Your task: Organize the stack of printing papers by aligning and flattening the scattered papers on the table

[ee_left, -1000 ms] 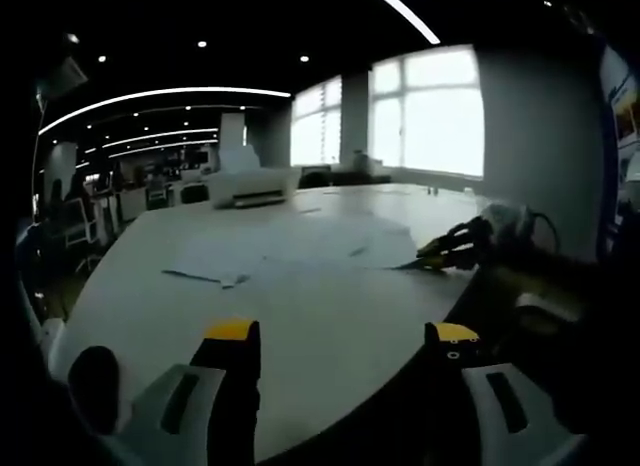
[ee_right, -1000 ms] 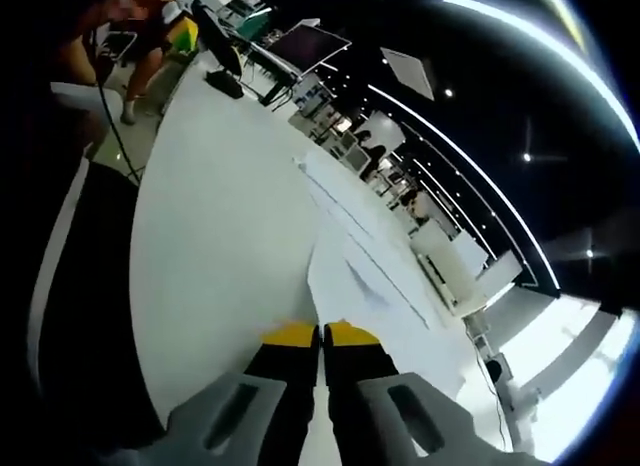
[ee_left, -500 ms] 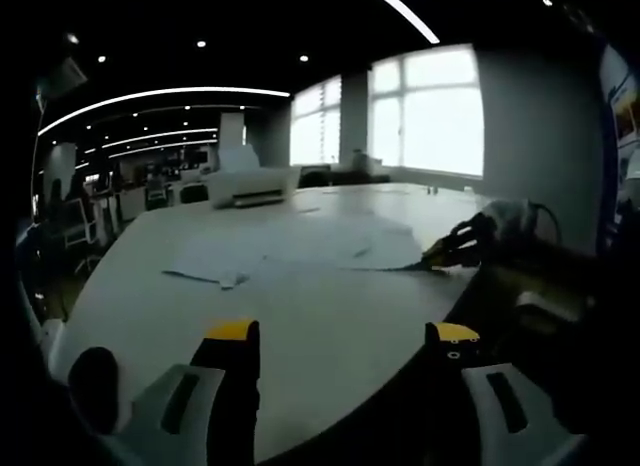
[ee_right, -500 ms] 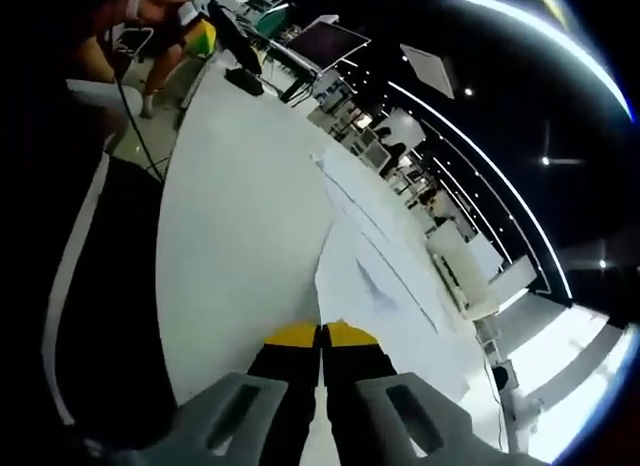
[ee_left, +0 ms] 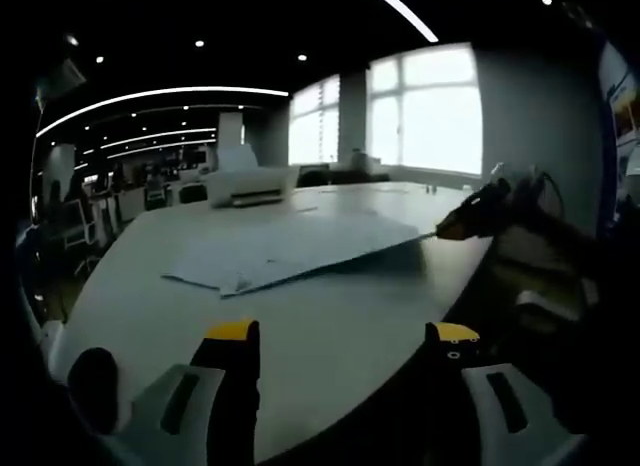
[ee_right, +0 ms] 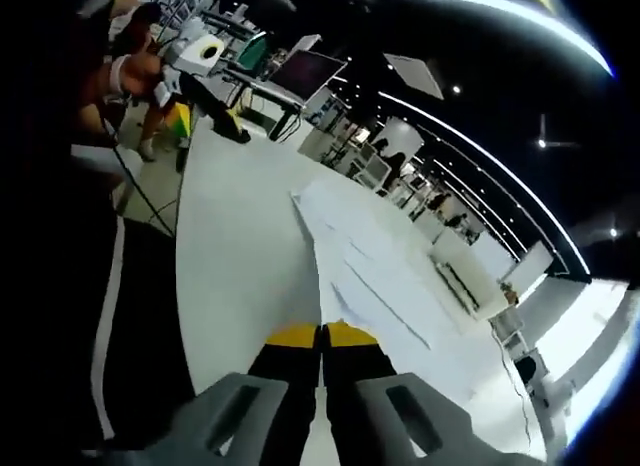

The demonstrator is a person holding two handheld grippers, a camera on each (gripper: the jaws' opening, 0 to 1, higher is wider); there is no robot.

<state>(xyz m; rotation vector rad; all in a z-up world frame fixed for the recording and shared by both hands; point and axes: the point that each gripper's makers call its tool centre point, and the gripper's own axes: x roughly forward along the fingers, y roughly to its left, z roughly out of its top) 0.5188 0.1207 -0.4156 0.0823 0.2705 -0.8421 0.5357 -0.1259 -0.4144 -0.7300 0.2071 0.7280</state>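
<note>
White table (ee_left: 330, 316) carries the scattered papers (ee_left: 290, 251) mid-surface: with your right gripper (ee_right: 321, 335) pinched on one sheet's edge and left gripper (ee_left: 343, 333) gaping empty, raise slowly, avoiding tears.
</note>
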